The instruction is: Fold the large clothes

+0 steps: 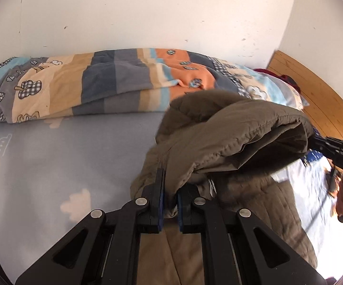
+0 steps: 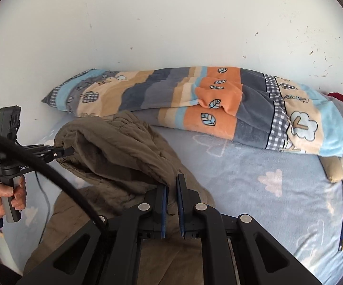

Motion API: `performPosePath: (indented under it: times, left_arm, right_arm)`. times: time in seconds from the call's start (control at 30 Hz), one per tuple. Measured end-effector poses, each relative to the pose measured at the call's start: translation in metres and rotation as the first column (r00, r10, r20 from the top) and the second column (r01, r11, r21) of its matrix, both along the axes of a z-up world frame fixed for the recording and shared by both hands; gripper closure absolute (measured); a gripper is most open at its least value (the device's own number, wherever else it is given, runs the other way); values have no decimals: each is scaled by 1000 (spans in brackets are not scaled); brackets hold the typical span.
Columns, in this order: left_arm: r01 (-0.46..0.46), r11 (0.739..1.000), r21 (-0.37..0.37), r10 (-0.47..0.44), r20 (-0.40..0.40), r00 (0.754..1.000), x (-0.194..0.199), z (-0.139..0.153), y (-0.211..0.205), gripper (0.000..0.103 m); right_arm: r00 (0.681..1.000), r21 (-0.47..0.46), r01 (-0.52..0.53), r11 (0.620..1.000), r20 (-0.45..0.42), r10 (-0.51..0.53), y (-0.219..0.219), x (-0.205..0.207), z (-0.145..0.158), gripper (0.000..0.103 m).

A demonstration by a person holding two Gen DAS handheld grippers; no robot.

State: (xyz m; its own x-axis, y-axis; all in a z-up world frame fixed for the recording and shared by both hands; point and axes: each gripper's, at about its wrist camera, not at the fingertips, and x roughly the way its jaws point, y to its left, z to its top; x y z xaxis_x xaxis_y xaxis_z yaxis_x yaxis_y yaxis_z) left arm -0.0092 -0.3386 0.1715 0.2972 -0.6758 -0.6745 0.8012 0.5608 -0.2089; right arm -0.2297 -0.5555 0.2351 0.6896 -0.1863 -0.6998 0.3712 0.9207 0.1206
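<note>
Now both sets of fingers, left gripper (image 1: pixel 170 190) and right gripper (image 2: pixel 171 197), pinch the olive quilted coat (image 1: pixel 230 130) tightly above the bed (image 1: pixel 64 161).

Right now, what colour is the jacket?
Olive brown jacket, clearest in the left wrist view.

Home bedroom. Indicated by: bed (image 2: pixel 254 166) with pale blue cloud-print sheet, folded patchwork quilt (image 2: pixel 195 109) laid along marked white wall (image 2: pixel 171 23), wooden headboard (image 1: pixel 313 95), pillow (image 2: pixel 335 168) at one end.
</note>
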Motion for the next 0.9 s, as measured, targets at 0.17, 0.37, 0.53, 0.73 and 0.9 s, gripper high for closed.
performPosePath:
  times: [0.17,0.37,0.53,0.73,0.9]
  left_arm:
    - [18,999,27,-18,6,1000,-73,-18,43,94]
    - [-69,991,116,82,-111,990,-120,-86,62,91]
    - [-136,966,218,148,-40,988,-139,-131,54,90]
    - [-137,957,256,120,80,990,-154,-123,53,66]
    - [-124,951,283,106,77,991,-160,-108,71,55]
  right_arm:
    - [999,10,9,1000,31,-10,46,-63,-11,94]
    - [994,51,96,994,-50,-93,85,-109,-76,94]
    - [965,62,171,983,-213,-154,89,-104,-151,94]
    - [963,104,215,971,-188,-193,81,-118,-150,92]
    - [939,96,255,962,-261,-223,82,-139,-138,88]
